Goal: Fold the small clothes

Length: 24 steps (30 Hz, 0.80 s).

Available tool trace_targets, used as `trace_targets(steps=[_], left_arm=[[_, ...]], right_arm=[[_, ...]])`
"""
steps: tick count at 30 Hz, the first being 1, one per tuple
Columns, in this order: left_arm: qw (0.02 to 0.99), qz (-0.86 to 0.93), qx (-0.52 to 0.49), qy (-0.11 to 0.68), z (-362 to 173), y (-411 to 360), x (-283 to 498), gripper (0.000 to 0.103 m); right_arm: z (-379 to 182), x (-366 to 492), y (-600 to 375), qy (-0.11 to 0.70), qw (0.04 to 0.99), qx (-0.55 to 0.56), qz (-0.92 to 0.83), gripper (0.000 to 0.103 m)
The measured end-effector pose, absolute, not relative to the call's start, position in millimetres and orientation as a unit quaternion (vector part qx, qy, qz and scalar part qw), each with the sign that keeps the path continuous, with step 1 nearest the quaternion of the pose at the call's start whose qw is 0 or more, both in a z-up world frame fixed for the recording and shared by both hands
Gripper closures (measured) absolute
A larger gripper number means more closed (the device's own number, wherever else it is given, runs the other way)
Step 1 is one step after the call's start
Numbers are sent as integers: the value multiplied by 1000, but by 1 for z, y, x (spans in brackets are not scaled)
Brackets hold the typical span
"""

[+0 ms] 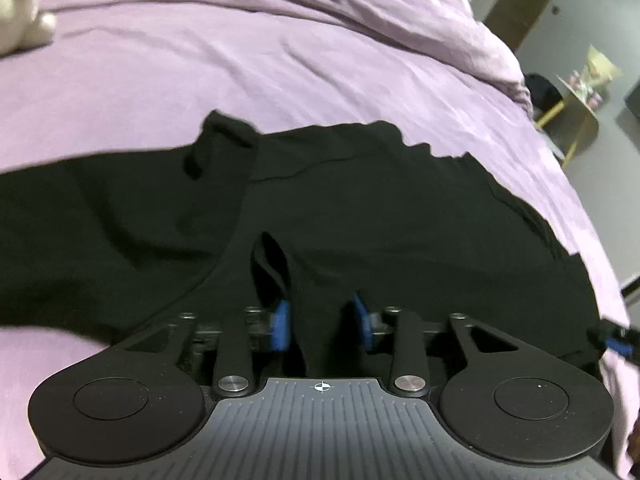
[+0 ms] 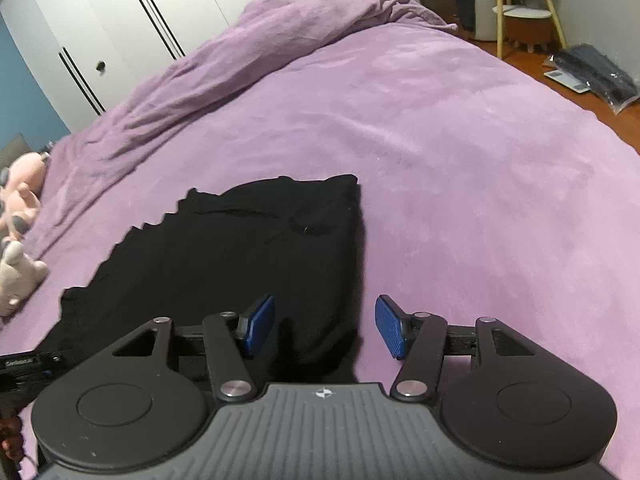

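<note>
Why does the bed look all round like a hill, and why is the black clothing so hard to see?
Both wrist views use fisheye lenses, so the purple bedspread bulges. In the left wrist view the black garment is dim and blurred; the right wrist view shows it darker, its folds nearly lost.

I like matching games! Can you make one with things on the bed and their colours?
Things:
1. garment
2. bed cover
3. claw pads
4. soft toy

Colours:
A. blue
B. pink
C. black
D. purple

Pairs: 1-C, 2-D, 3-A, 4-B
</note>
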<state>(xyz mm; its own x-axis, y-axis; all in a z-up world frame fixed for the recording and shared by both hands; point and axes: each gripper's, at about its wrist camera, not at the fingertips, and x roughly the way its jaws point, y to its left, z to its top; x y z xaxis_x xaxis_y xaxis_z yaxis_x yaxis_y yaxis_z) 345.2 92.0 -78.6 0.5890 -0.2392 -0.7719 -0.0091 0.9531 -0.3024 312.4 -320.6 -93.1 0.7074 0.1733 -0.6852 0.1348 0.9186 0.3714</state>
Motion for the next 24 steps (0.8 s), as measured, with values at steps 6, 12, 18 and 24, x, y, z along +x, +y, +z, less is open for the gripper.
trace_targets(steps=[6, 12, 18, 24], left_arm=[[923, -35, -21, 384, -53, 73, 352, 97], [939, -9, 25, 342, -41, 70, 352, 97], [956, 7, -2, 294, -30, 84, 349, 97], [930, 38, 0, 365, -60, 87, 374, 94]], right_arm=[[-96, 333, -313, 384, 907, 172, 0, 47], [-100, 347, -297, 378, 917, 126, 13, 77], [-85, 341, -297, 309, 944, 118, -15, 99], [-99, 351, -305, 336, 932, 130, -43, 89]])
